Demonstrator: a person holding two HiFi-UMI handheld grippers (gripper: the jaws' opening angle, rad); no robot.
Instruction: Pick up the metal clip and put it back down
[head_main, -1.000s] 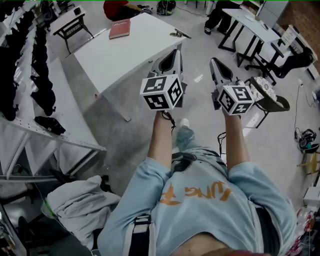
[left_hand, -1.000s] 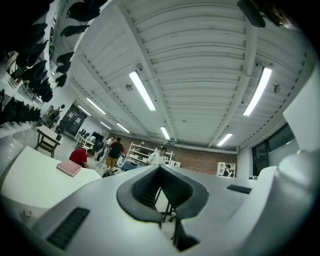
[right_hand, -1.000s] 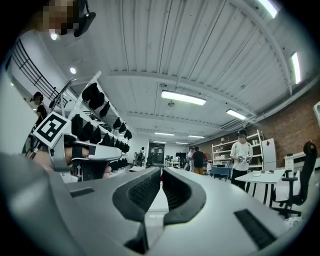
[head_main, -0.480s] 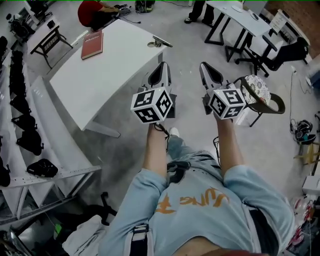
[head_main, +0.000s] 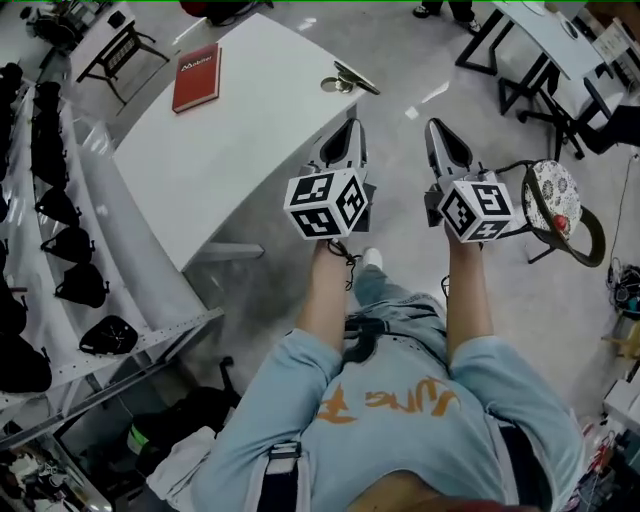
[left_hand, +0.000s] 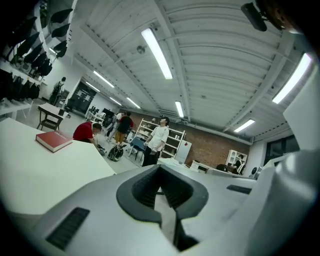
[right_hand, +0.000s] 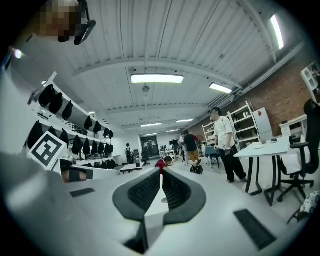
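My left gripper (head_main: 345, 132) and right gripper (head_main: 438, 130) are closed and empty, carried level beside the table's (head_main: 230, 150) edge, likely aiming for the clip (head_main: 357, 77) at its far corner.

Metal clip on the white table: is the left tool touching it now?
Apart. The head view shows the left tool held short of the metal clip, with bare table between them; its shut jaws hold nothing.

white table (head_main: 250, 130) nearer, metal clip (head_main: 347, 78) closer
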